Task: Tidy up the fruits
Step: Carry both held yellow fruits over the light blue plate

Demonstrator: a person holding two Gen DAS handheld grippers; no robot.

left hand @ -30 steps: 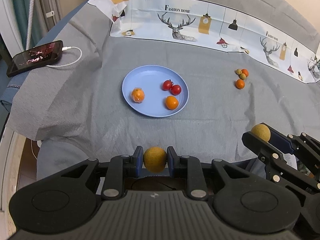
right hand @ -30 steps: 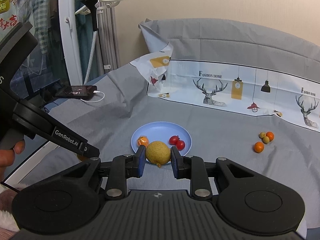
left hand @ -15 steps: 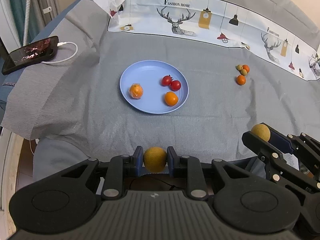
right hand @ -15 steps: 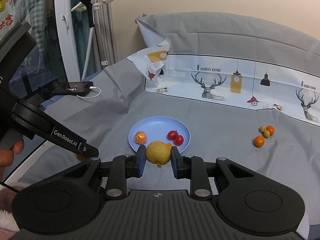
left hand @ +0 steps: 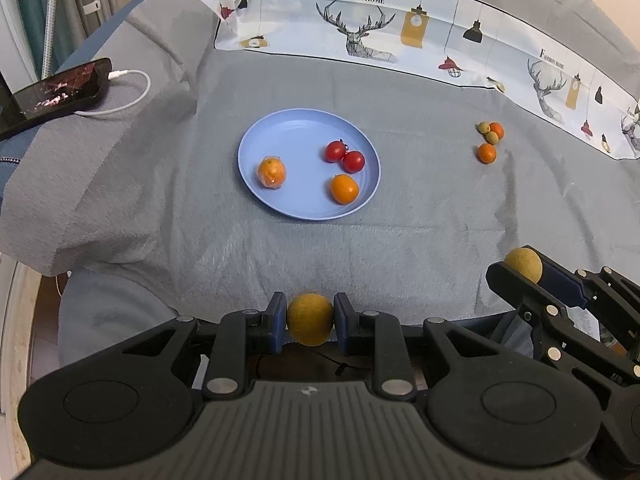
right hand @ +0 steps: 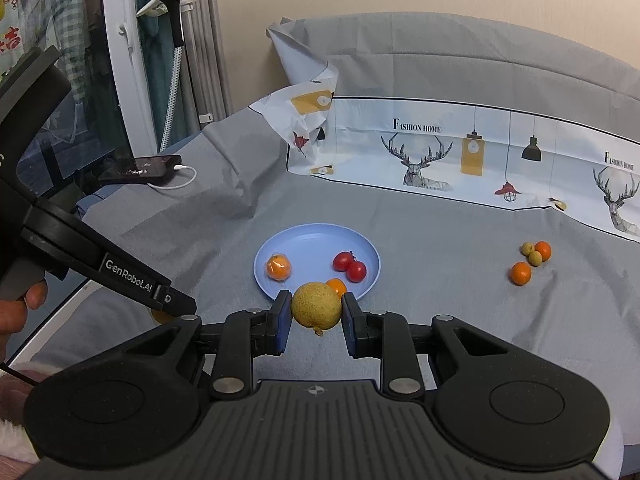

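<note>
- The left gripper (left hand: 310,324) is clamped on a round yellow-brown fruit (left hand: 310,324), which sits between its blue pads right at the fingertips, above the near edge of the grey cloth (left hand: 360,248).
- The right gripper (right hand: 316,318) is closed on a second yellow-brown fruit (right hand: 317,306) of the same kind, with a small stem nub pointing down; in the left wrist view this gripper shows at lower right, its fruit held over the cloth.
- The blue plate (left hand: 288,128) lies ahead of both grippers in the middle of the cloth, apart from either held fruit.
- On the plate: a wrapped orange fruit (left hand: 271,172) at the left, two red tomatoes (left hand: 344,156) touching each other, and an orange kumquat (left hand: 344,189) near the front rim.
- From the right wrist view, the held fruit partly hides that kumquat and the plate's near rim.
- Well to the right of the plate, four small fruits (left hand: 490,138) lie on the cloth: two orange and two greenish, three clustered, one orange just nearer.
- A phone (left hand: 52,94) with a white cable (left hand: 132,92) plugged in rests at the far left.
- A printed deer-pattern sheet (left hand: 400,28) runs along the back.
- A person's fingers (right hand: 24,304) grip the left gripper's handle.
</note>
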